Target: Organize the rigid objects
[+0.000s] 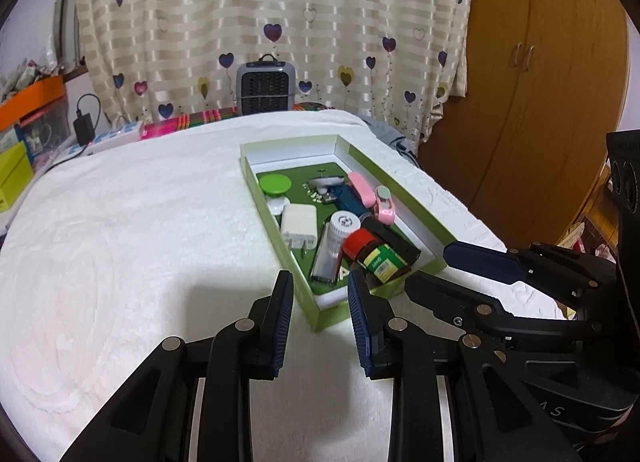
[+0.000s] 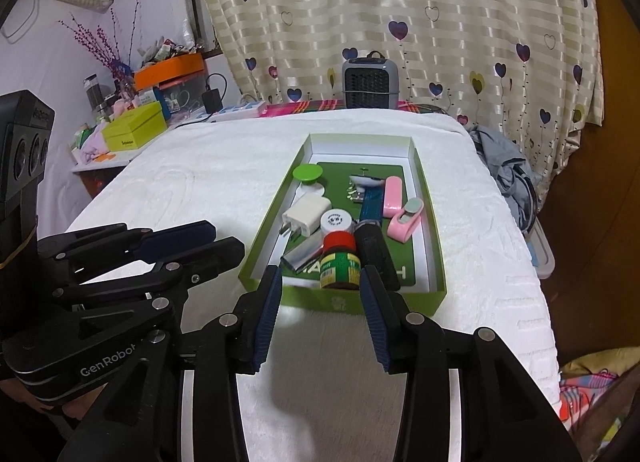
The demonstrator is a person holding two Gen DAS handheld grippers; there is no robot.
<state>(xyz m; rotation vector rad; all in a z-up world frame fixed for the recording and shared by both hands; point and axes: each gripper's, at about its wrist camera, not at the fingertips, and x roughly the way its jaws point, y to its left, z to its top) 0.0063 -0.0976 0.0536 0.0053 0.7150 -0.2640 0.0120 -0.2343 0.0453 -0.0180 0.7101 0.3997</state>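
Observation:
A green cardboard box lies on the white towel-covered table. It holds a red-lidded jar, a white bottle, a white charger plug, a round green lid, a black block, two pink pieces and a silver piece. My left gripper hovers open and empty just short of the box's near left corner. My right gripper stands open and empty before the box's near wall, the jar beyond its fingers.
A small grey heater stands at the table's far edge before the heart-print curtain. A cluttered side shelf with a yellow-green box and a power strip lies to the left. A wooden wardrobe stands to the right.

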